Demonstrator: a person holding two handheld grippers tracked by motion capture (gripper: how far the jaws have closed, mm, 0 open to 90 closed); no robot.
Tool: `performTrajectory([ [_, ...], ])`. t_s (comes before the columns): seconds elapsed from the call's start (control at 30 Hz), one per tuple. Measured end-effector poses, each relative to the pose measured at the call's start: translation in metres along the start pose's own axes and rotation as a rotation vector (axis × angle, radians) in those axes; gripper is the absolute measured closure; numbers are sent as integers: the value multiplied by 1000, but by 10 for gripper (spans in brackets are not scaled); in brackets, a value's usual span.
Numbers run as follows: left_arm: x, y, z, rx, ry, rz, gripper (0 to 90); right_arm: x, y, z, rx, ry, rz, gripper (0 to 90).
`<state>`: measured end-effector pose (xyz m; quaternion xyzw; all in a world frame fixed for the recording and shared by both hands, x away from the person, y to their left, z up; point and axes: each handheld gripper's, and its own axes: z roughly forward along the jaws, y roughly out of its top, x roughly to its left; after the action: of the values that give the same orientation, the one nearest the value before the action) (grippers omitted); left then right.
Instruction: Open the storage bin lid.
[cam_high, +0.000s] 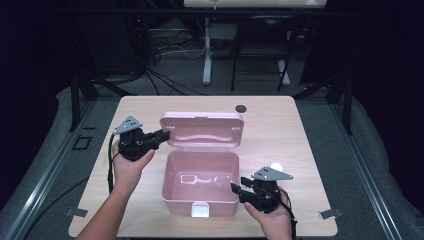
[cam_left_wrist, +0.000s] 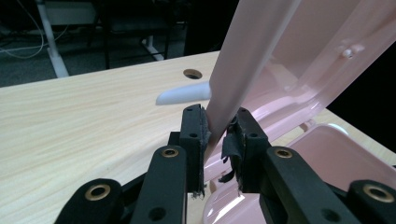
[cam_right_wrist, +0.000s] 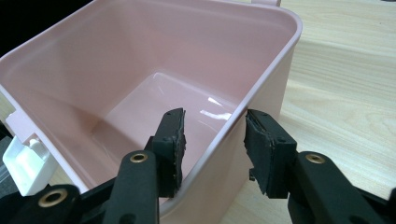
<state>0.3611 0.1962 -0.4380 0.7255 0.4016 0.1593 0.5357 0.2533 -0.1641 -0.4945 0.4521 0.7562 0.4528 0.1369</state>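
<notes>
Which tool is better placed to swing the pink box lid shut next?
Left. The left tool already straddles the side edge of the upright pink plastic lid. The right tool stands open around the pink box's right wall, suited to steadying.

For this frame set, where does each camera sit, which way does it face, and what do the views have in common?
High view: above the person's side, looking forward and down on the table; both forearms, left gripper, right gripper.
Left gripper view: rides the left gripper, looking along its jaws set about the lid edge.
Right gripper view: rides the right gripper, jaws astride the box wall, apart from it.
Shared: all three show the pink box with its lid raised.
</notes>
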Motion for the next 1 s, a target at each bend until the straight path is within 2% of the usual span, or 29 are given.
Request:
performTrajectory([
  [1.0,11,-8,20,54,31,-42,803,-1,-1,1,-4,10,11,571],
])
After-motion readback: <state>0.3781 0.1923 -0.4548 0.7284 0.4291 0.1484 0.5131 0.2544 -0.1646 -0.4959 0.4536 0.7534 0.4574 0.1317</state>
